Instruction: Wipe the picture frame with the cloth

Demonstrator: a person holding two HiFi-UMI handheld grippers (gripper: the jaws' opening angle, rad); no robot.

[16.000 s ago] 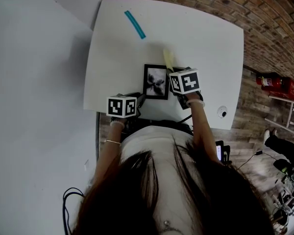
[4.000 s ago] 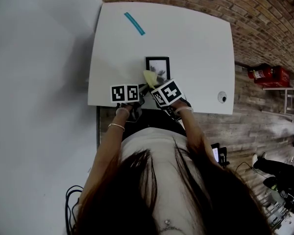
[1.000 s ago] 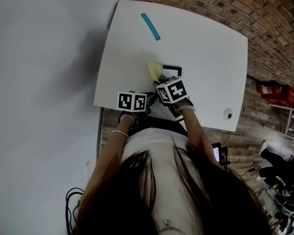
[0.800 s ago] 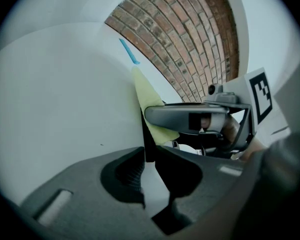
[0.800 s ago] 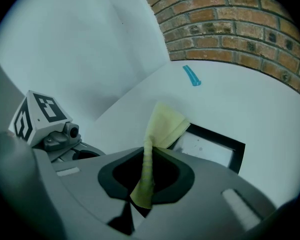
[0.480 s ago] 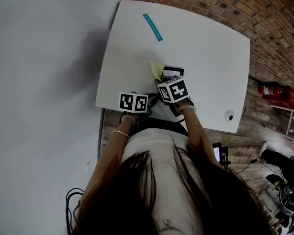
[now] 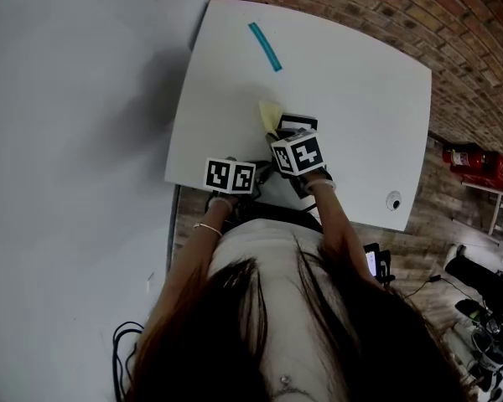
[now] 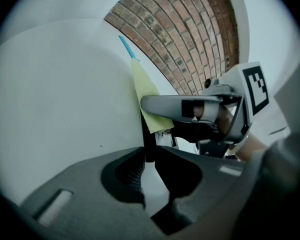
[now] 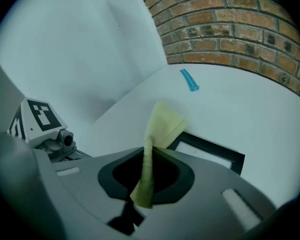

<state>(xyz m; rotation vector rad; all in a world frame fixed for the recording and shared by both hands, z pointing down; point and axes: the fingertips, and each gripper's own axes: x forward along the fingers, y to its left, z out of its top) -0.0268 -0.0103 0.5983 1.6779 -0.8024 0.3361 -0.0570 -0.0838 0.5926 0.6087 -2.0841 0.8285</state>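
Right gripper (image 9: 147, 159) clamped on yellow cloth (image 9: 162, 124), free end resting over a corner of the picture frame (image 9: 225, 156); frame on white table (image 7: 352, 74), its edge seemingly nipped by left gripper (image 8: 149, 160); wiping apparently under way, most of frame probably left.

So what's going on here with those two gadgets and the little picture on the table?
A person is wiping a small picture frame on a white table, working with hand-held tongs instead of bare hands. The left tongs clamp the frame's edge to steady it. The right tongs pinch a yellow cloth, whose free end lies over one corner of the frame.
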